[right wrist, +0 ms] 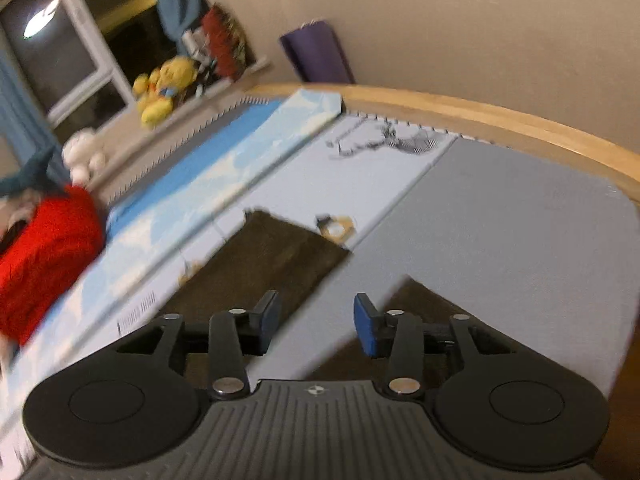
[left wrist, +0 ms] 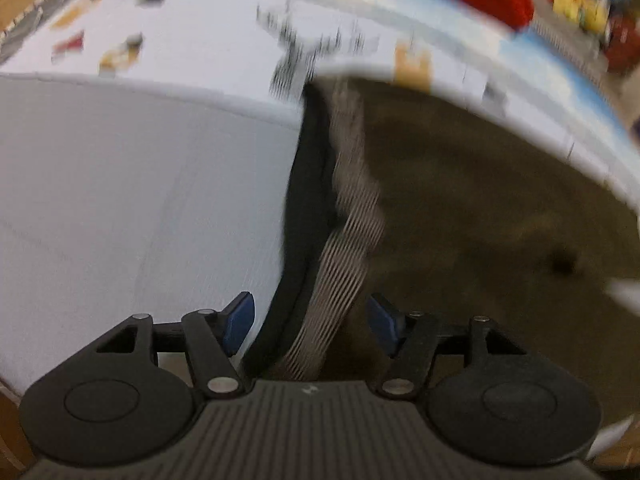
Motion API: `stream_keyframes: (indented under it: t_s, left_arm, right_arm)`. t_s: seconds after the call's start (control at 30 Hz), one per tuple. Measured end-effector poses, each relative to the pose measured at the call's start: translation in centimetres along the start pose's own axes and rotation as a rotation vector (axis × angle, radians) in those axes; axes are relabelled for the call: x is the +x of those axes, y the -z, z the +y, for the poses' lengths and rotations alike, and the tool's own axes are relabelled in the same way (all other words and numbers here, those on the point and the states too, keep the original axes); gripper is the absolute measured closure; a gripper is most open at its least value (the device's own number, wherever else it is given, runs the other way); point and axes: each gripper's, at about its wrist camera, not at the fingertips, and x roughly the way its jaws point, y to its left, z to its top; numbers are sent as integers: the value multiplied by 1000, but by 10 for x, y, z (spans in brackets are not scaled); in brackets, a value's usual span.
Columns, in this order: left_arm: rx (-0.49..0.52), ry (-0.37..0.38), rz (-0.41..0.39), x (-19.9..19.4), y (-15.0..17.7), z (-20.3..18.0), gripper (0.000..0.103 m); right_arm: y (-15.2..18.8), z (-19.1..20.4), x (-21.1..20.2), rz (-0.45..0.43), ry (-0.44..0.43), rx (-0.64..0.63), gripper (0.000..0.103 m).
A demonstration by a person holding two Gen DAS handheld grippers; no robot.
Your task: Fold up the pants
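Dark olive-brown pants (left wrist: 460, 200) lie flat on a pale mat. Their striped grey waistband (left wrist: 344, 240) and a black inner band run toward my left gripper (left wrist: 311, 322). That gripper is open, its blue pads on either side of the waistband just above the cloth. In the right wrist view the two pant legs (right wrist: 272, 256) spread apart on the mat. My right gripper (right wrist: 316, 322) is open and empty above the gap between the legs.
A grey mat panel (right wrist: 500, 232) adjoins a blue-and-white printed panel (right wrist: 224, 168). A red garment (right wrist: 44, 248) lies at the left. A wooden rim (right wrist: 460, 110) borders the mat. Yellow plush toys (right wrist: 164, 88) sit on a windowsill.
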Motion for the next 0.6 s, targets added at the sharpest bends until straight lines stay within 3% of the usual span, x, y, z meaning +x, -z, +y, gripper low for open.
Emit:
stream_keyframes:
  t_s: [0.17,0.4,0.47,0.5,0.6]
  left_arm:
    - [38,24,42,10,14,12,35]
    - [125,1,69,24,16,2,39]
    - [142,-18,72,28,17,1,53]
    - [149,-26,68,27,18,1,55]
    - [184,-22,44,21,21,1,72]
  right_arm:
    - [25,-46,1,162,117,-29,59]
    - [31,-81,8,174,269,-79,59]
    - [32,-90,9,182,266,-35,59]
    - [33,-92,10,189,261,-19,59]
    - [37,-86,11,207,247,-33,59]
